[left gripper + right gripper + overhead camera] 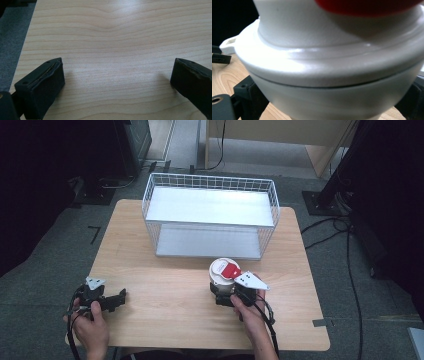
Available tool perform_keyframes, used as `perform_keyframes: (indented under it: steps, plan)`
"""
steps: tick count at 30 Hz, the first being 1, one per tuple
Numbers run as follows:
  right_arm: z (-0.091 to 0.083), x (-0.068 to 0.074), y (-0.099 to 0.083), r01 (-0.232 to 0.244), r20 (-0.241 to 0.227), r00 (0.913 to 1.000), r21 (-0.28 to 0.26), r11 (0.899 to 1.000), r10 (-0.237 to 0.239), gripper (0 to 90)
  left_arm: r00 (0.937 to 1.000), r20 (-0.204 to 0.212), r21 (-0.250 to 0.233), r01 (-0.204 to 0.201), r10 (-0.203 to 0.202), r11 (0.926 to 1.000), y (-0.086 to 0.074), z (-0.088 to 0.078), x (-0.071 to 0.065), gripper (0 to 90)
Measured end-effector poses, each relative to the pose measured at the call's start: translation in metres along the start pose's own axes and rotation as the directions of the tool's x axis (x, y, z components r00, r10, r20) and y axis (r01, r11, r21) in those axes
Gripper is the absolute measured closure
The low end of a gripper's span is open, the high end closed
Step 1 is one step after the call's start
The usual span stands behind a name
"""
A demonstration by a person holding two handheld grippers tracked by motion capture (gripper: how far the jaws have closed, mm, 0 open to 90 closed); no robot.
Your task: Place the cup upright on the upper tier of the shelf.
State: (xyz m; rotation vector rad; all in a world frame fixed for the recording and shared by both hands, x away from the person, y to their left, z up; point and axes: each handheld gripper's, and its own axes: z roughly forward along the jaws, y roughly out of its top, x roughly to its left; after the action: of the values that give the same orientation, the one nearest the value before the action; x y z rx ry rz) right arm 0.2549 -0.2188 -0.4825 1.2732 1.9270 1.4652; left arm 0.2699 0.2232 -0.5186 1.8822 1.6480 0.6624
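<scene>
The left gripper (121, 295) lies low at the left, jaws wide apart. The right gripper (225, 292) has its jaws clamped, held upright by the right hand (246, 312).

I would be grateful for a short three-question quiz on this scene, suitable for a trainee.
1. True or false: the left gripper has its jaws spread over bare table.
2. Multiple choice: what does the right gripper hold? A) a wire basket B) a white container with a red patch on its lid C) a cable
3. Fill in: the two-tier wire shelf stands at the table's ___ edge, away from the person.

Key
1. True; the left gripper view shows only wood between the jaws.
2. B, the white container, which sits between the jaws in the right gripper view.
3. Far.
</scene>
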Motion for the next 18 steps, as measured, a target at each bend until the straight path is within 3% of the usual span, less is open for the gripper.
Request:
perform_keyframes:
  steps: [10, 18]
  plan:
    - [0.001, -0.0003, -0.0017, -0.001, 0.032, 0.9995, -0.04, 0.999, 0.002, 7.0, 1.0, 0.0, 0.0, 0.0, 0.0, 1.0, 0.0002, 0.0001, 0.0, 0.0]
    - [0.0003, -0.0014, -0.0059, -0.012, 0.022, 0.9997, -0.061, 0.998, 0.013, 5.9, 1.0, 0.0, 0.0, 0.0, 0.0, 1.0, 0.0002, 0.0001, 0.0, 0.0]
